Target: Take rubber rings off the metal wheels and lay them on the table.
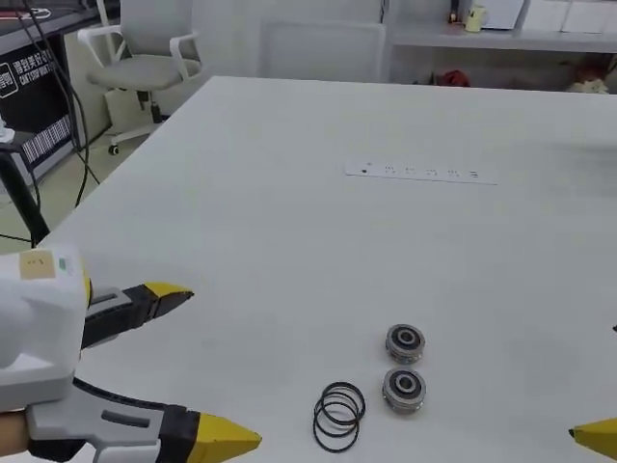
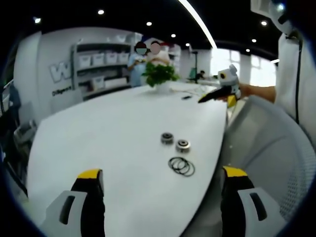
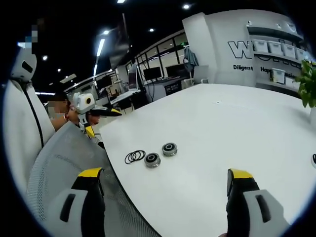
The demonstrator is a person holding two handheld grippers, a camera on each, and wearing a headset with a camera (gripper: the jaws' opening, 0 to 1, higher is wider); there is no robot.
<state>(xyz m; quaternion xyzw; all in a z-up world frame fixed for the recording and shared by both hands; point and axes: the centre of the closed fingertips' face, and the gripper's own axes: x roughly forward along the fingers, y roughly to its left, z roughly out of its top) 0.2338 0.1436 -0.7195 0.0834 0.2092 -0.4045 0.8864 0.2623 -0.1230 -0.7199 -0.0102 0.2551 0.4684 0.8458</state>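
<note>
Two metal wheels lay flat on the white worktop near the person's edge, their hubs facing up so that each axle pointed straight at the ceiling. In the head view they sat one behind the other, just apart, in a short row running away from the person. Just to the left of the nearer wheel lay the rubber rings — a few thin black loops, flat on the surface and overlapping, the little pile slightly longer in the near-far direction. The rings were off the wheels and did not touch them. The left tongs stood wide open and empty at the lower left of the head view, their yellow tips pointing right toward the rings but well short of them. The right tongs were likewise spread wide with nothing between them. In their own view the wheels and rings lay ahead and a little left of centre, well apart from the tips. The parts thus lay between the two tongs — touched by neither.
</note>
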